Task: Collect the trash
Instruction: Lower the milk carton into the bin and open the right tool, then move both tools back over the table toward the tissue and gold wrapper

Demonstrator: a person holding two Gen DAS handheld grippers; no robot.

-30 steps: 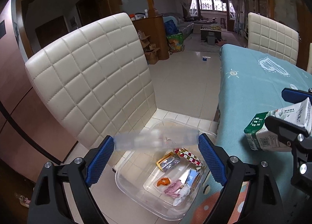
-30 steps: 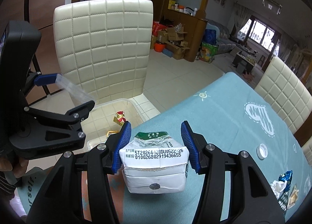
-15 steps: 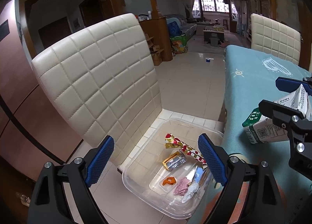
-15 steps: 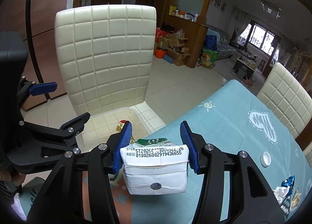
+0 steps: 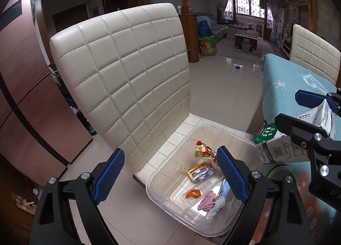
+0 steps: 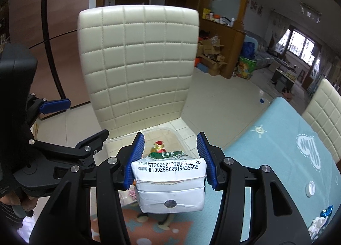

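The left hand-held gripper (image 5: 168,175), now released and empty (its clear wrapper dropped), hangs over the transparent plastic bin (image 5: 213,226); the right hand-held gripper (image 6: 170,158), clenched on the white-and-green milk carton (image 6: 170,185), has neared it.

Black tongs (image 5: 169,170), ribbed blue pads (image 5: 232,176), silver screws, striped sleeve (image 6: 8,213)

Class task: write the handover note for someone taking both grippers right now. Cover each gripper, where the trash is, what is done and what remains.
Left gripper: open, empty, above the bin.
Right gripper: shut on the carton, near the table edge beside the bin.
Bin: on the chair seat; holds wrappers and other scraps.
Done: several pieces binned.
Left: drop the carton in; then the cap and wrappers on the table.
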